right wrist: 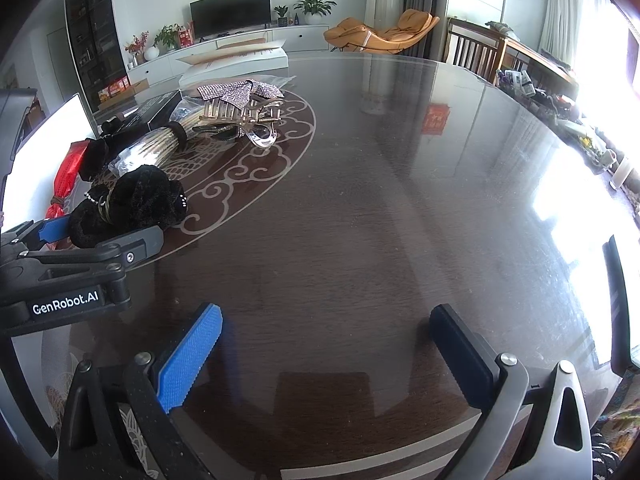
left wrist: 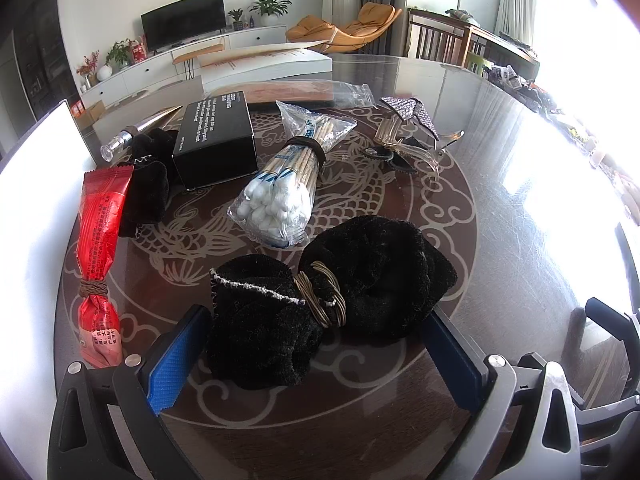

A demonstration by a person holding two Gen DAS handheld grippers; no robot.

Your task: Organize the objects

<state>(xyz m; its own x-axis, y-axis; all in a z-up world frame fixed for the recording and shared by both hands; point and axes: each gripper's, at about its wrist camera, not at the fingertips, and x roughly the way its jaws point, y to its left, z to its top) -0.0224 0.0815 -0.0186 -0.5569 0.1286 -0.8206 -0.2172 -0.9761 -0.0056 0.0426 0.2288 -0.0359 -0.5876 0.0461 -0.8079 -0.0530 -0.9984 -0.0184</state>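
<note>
A clear bag (left wrist: 280,184) is holding cotton swabs. The black fuzzy bundle (left wrist: 320,300) is lying between the wide-open left hand-held gripper (left wrist: 312,356); the right hand-held gripper (right wrist: 320,352) is hanging open over bare table (right wrist: 380,200).

Black fuzzy cloth (left wrist: 332,300), red packet (left wrist: 100,236), white cotton swabs (left wrist: 276,196), dark table (right wrist: 380,208) with pale scrollwork
</note>
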